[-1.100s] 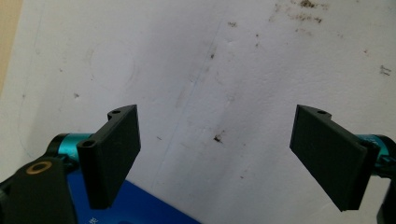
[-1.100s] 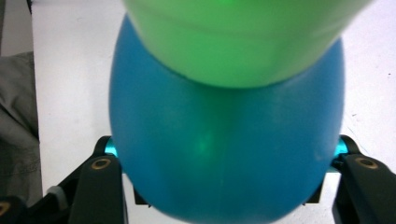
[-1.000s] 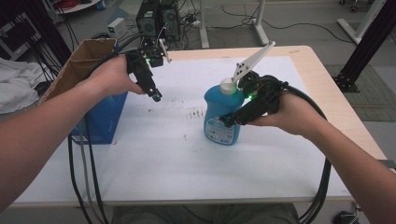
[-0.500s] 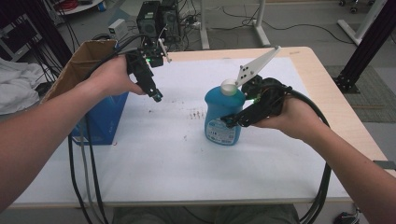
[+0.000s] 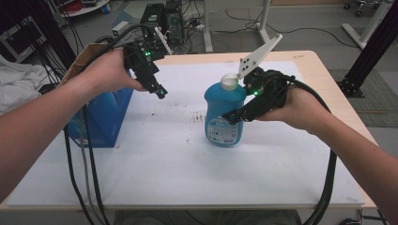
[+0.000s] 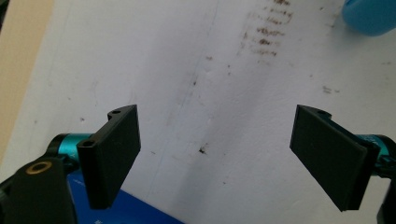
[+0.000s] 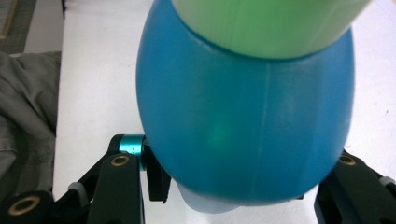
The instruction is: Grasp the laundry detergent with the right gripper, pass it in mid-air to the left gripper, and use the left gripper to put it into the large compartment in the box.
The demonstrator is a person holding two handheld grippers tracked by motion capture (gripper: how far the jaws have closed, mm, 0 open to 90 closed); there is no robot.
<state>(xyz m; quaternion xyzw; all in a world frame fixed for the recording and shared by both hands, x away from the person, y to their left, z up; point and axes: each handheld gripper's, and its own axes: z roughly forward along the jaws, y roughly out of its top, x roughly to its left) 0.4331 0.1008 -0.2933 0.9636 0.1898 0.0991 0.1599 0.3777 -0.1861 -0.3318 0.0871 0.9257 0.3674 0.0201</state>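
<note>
At the high view's centre, the blue plastic detergent bottle with a pale cap (image 5: 224,112) stands upright on the white table sheet (image 5: 178,164), the right gripper (image 5: 244,110) clamping it for steadiness, while the left gripper (image 5: 157,89) hovers spread, upper left.

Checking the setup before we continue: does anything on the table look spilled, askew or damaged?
Only the white table sheet: brownish smudged marks left of the upright blue plastic bottle, like old stains. No fresh spill.
</note>
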